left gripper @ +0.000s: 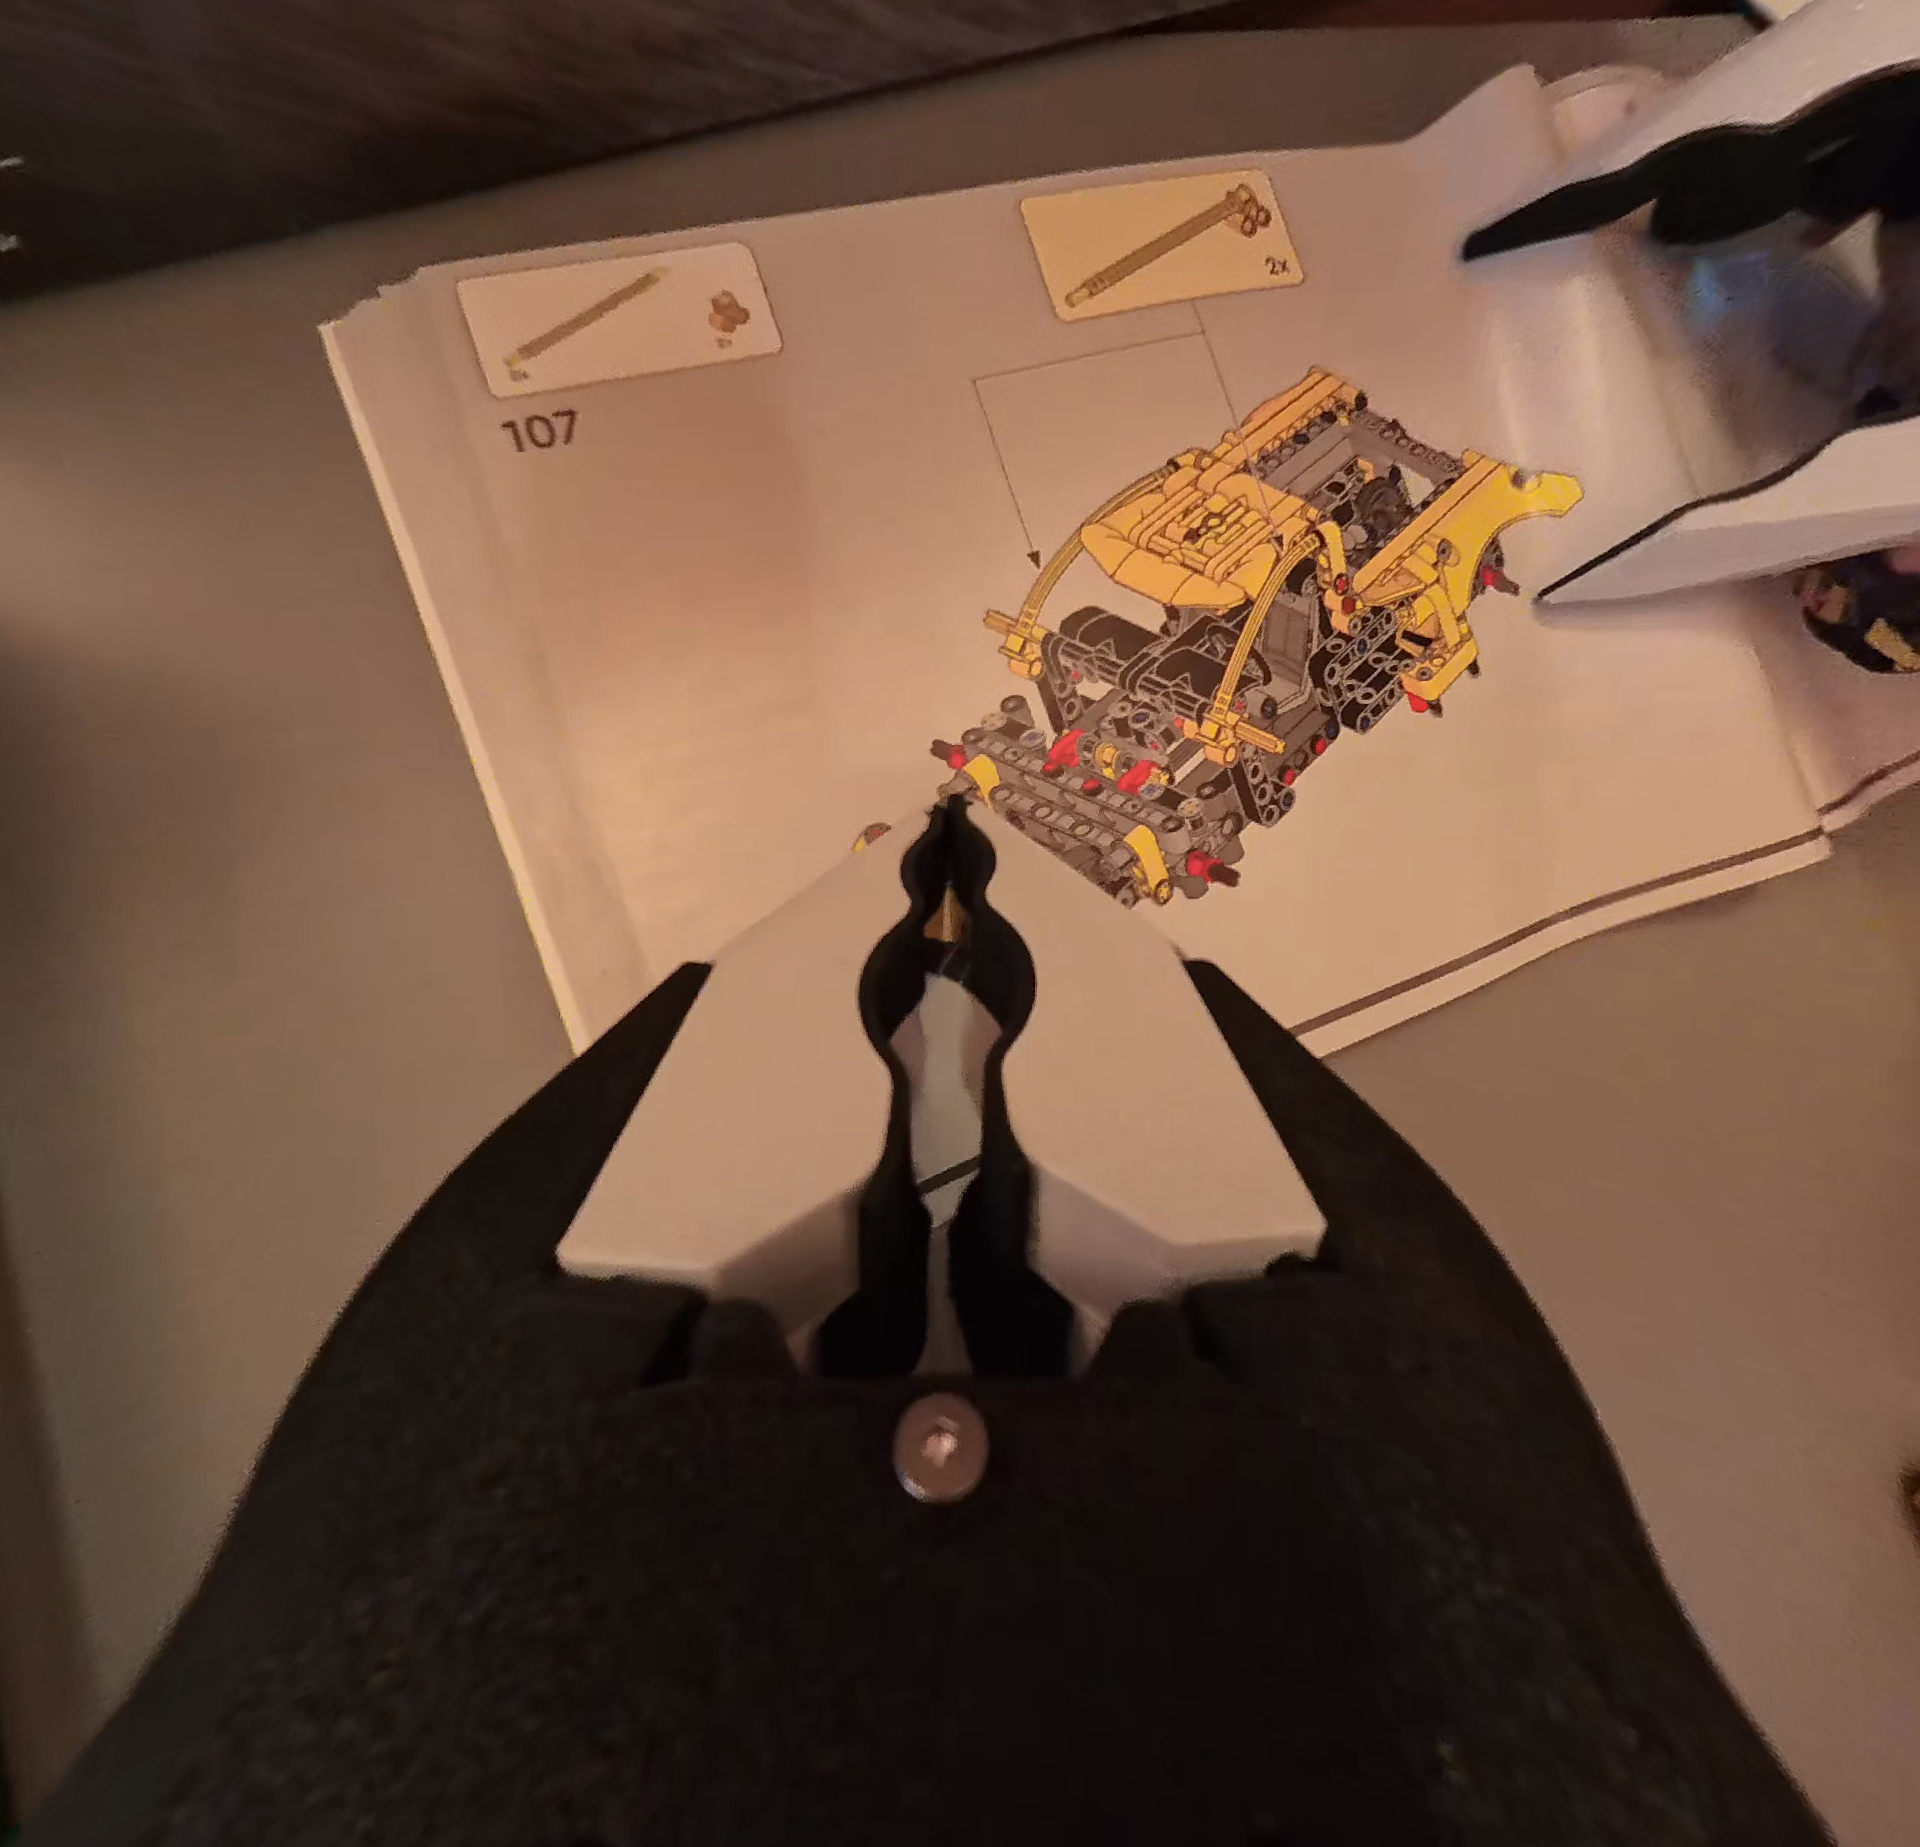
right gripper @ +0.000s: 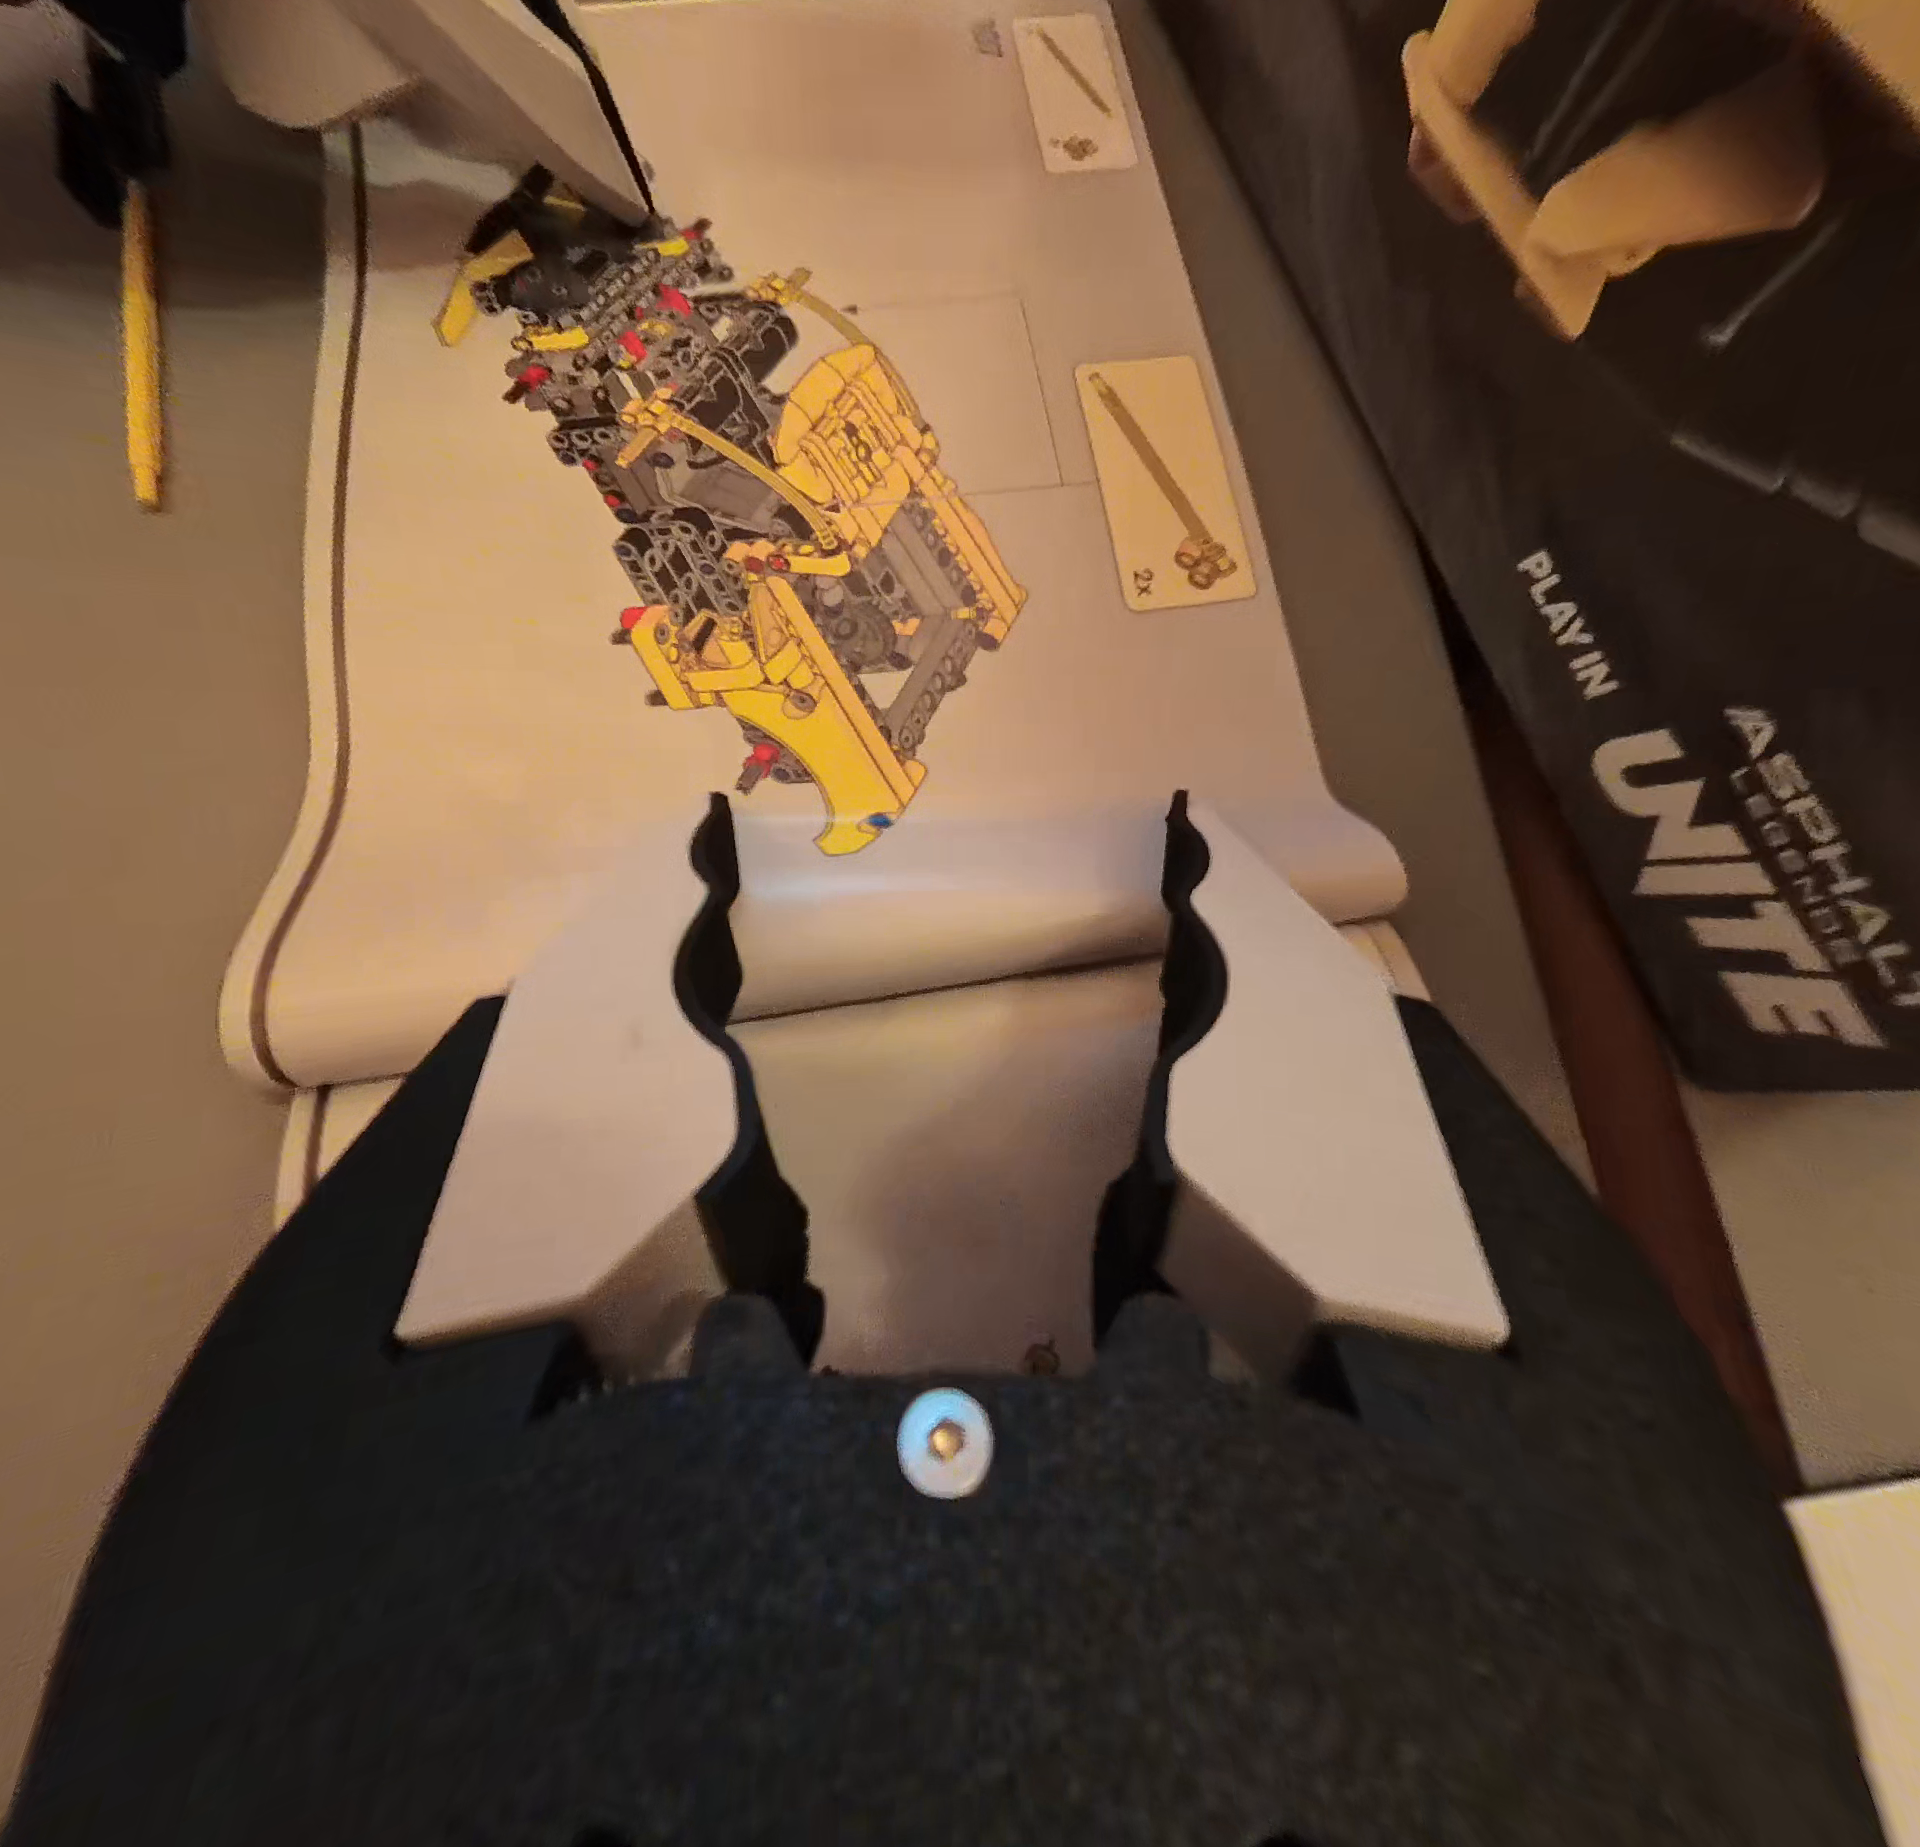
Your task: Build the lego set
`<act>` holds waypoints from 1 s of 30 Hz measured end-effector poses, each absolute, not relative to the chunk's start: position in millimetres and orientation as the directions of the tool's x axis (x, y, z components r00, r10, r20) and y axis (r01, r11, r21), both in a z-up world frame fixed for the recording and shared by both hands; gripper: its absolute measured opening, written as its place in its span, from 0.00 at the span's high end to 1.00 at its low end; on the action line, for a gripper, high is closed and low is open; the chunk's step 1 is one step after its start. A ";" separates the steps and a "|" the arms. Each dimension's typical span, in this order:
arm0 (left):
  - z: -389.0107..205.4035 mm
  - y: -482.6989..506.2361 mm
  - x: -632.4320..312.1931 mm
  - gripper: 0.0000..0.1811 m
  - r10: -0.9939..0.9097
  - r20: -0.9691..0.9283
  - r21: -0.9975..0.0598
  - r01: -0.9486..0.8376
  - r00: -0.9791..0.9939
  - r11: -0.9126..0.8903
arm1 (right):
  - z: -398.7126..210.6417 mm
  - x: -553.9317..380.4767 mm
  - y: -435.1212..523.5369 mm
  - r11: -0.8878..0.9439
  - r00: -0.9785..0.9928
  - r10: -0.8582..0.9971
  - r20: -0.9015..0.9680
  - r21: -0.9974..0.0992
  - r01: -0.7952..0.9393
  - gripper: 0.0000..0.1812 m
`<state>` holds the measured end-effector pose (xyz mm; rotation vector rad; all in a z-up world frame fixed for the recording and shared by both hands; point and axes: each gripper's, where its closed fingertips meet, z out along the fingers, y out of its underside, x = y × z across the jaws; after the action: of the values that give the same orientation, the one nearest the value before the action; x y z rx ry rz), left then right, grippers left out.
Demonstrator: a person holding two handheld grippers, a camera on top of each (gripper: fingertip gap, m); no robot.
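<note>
Two grippers hang over the open instruction booklet (left gripper: pixel 790 592), which lies flat on the grey table (left gripper: pixel 208 862) and fills the middle of both frames. My left gripper (left gripper: pixel 948 831) has its jaws pressed together near the lower edge of the printed page; something small and yellowish shows between the pads, but I cannot tell what it is. My right gripper (right gripper: pixel 940 821) stands wide and holds nothing, above the curled fold of the page. I judge the step in hand is reading the diagram. A long yellow axle (right gripper: pixel 142 343) lies at the upper left of the right wrist view, beside the booklet; next I should probably fetch it with the right gripper.
</note>
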<state>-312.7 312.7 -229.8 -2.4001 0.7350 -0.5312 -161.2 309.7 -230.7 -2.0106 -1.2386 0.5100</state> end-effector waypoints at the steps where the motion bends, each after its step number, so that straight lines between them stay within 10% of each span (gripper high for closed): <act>1: -229.8 312.3 -312.6 1.00 -0.605 0.211 -0.618 -0.375 0.767 -0.691 | -231.6 -160.6 309.5 -0.293 0.461 0.887 0.023 -0.742 0.602 0.55; 30: -229.7 311.3 -316.7 1.00 -0.639 0.171 -0.637 -0.410 0.750 -0.652 | -184.0 -161.6 277.8 -0.378 0.556 0.831 -0.029 -0.762 0.525 0.56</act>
<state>-316.7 311.3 -229.7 -2.3636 0.7869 -0.5179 -161.6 277.8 -184.0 -2.0661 -1.0854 0.5393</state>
